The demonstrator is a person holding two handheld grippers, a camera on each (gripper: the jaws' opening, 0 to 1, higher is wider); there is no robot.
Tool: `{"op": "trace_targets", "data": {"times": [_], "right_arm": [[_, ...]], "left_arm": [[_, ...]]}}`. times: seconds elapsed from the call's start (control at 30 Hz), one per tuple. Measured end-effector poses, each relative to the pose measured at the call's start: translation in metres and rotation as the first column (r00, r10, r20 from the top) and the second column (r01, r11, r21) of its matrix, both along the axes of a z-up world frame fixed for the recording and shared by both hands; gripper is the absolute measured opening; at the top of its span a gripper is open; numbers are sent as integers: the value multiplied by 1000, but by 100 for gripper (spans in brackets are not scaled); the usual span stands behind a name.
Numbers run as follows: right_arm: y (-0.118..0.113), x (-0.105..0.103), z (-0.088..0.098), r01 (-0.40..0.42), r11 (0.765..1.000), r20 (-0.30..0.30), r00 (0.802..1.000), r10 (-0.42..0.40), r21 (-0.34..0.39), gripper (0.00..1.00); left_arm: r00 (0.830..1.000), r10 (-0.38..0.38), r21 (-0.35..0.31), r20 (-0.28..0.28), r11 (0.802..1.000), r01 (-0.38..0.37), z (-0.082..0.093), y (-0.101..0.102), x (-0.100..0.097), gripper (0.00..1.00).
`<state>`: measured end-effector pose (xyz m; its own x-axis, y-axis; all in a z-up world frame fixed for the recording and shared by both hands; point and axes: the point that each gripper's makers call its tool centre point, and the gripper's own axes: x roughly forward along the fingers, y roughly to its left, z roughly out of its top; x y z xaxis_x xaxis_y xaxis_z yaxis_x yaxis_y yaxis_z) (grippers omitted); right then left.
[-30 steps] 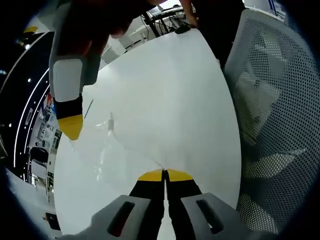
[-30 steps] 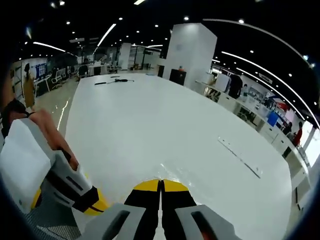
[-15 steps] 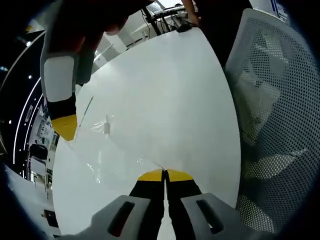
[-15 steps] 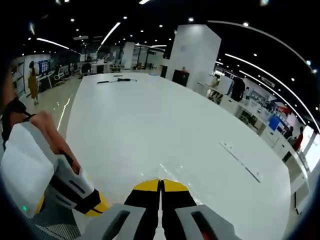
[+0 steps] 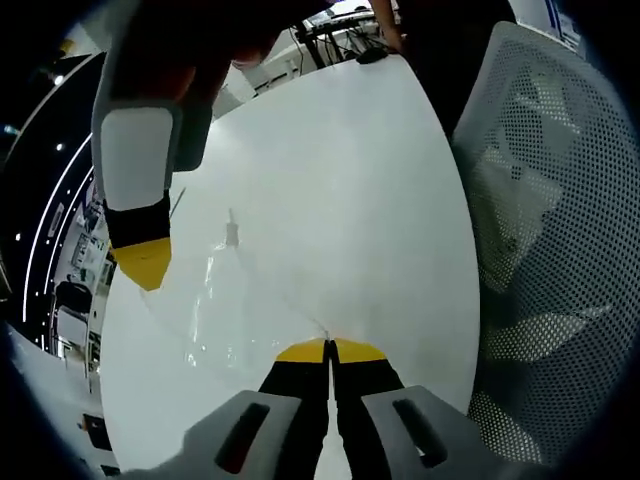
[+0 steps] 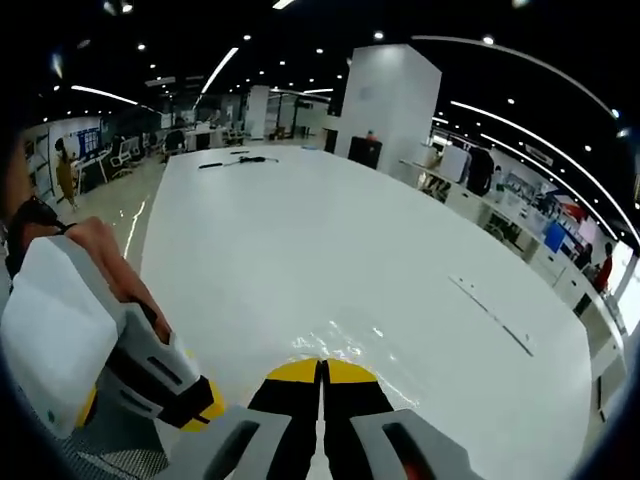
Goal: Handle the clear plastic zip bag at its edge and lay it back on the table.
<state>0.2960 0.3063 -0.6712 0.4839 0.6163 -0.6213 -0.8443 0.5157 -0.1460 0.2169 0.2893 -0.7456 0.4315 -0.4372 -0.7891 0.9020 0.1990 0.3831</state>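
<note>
Clear plastic zip bag (image 5: pixel 235 300) lies spread over the white table (image 5: pixel 340 180) in the left gripper view, a faint glinting sheet running from the left gripper (image 5: pixel 329 351) toward the right gripper (image 5: pixel 143 262), with a small white zip slider (image 5: pixel 231 234) standing out near its far edge. The left gripper's yellow-tipped jaws are pressed together with no gap, and a corner of the bag's film seems to run in between the tips, though the plastic is so transparent that the pinch itself is hard to confirm. The right gripper enters this view from the upper left, its yellow tip touching or just over the bag's far edge; whether it is parted or pinched cannot be told from this angle. The right gripper view shows what the other lacks: the right gripper (image 6: pixel 322 369) with its own jaws fully together, wrinkled film (image 6: pixel 345 335) glinting just ahead of the tips, and the left gripper (image 6: pixel 150 385) at lower left, held in a hand (image 6: pixel 105 270). Contact between those tips and the film is hard to make out. Only the left gripper view takes in the white mesh chair (image 5: pixel 540 250) beside the table; its lower part is cut off.
</note>
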Motion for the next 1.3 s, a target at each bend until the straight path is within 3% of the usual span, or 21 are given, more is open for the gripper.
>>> {"op": "trace_targets", "data": {"times": [0.1, 0.37, 0.9, 1.13, 1.3], "right_arm": [[0, -5, 2, 3, 1000, -10, 1000, -3, 5, 0], [0, -6, -16, 1, 1000, -58, 998, -1, -4, 0], [-4, -30, -36, -64, 996, -123, 991, 57, -58, 6], [-5, -37, -30, -61, 997, -126, 990, 55, -46, 10], [-15, -34, -26, -15, 1000, -119, 993, 12, -18, 11]], "left_arm": [[1000, -3, 2, -3, 1000, 3, 0, 0, -2, 0], [1000, 9, 6, -18, 1000, -8, -5, 2, -4, 0], [999, 40, 6, -10, 999, -40, -6, 4, 1, 0], [999, 53, 14, -5, 999, -53, -8, 6, 6, 0], [998, 69, 20, 0, 997, -69, -9, 8, 15, 0]]}}
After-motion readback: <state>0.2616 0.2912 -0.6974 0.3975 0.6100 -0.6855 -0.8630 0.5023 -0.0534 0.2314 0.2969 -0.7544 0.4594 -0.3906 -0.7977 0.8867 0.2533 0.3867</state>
